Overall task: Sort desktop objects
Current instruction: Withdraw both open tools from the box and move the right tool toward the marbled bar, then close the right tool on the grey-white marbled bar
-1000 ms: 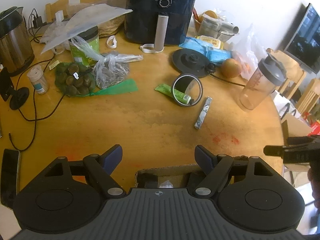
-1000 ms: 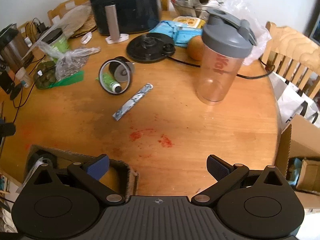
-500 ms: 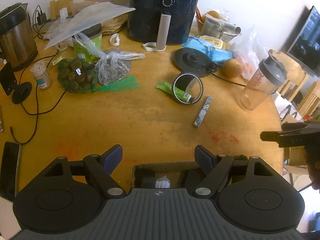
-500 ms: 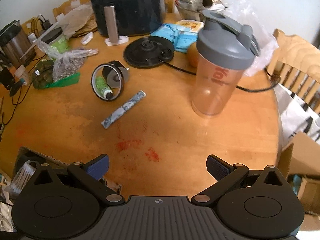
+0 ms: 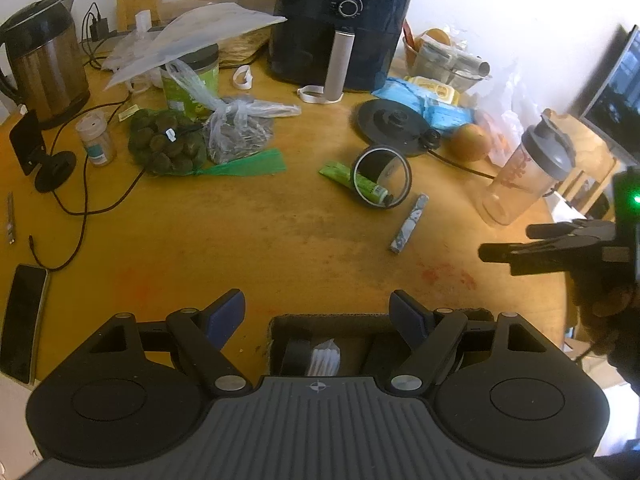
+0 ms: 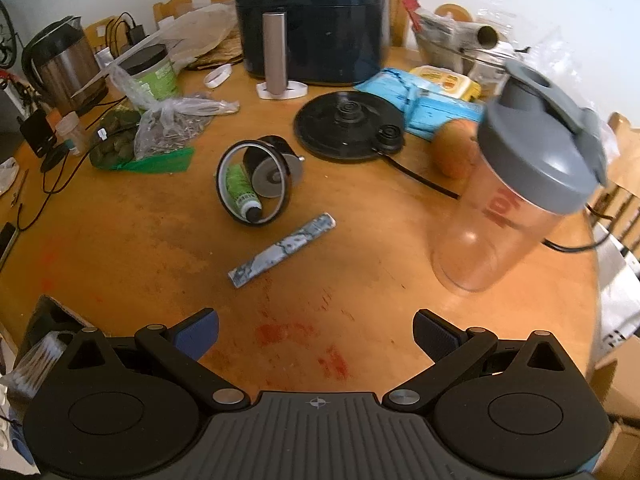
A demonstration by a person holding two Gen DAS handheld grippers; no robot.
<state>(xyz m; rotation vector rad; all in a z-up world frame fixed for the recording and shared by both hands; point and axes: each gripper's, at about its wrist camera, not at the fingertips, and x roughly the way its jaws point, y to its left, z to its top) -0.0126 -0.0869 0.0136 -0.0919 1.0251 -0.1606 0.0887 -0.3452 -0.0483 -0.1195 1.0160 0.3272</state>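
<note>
My left claw point(image 5: 316, 312) hangs released at the bottom of its frame, nothing between its blue pads, over the near edge of the wooden table point(image 5: 248, 240) and an open cardboard box point(image 5: 320, 336) holding a white packet. My right claw point(image 6: 316, 332) is likewise spread and empty, above red smears on the table. In the right view, the marbled grey stick point(image 6: 282, 250) lies flat at centre frame, just above the claw. Above and left of it stands a round mirror point(image 6: 254, 182), with a green tube point(image 6: 240, 192) against it. The clear shaker bottle point(image 6: 516, 200) with a grey lid stands at right. The air fryer point(image 6: 312, 16) sits at top centre and a kettle point(image 6: 64, 68) at upper left.
</note>
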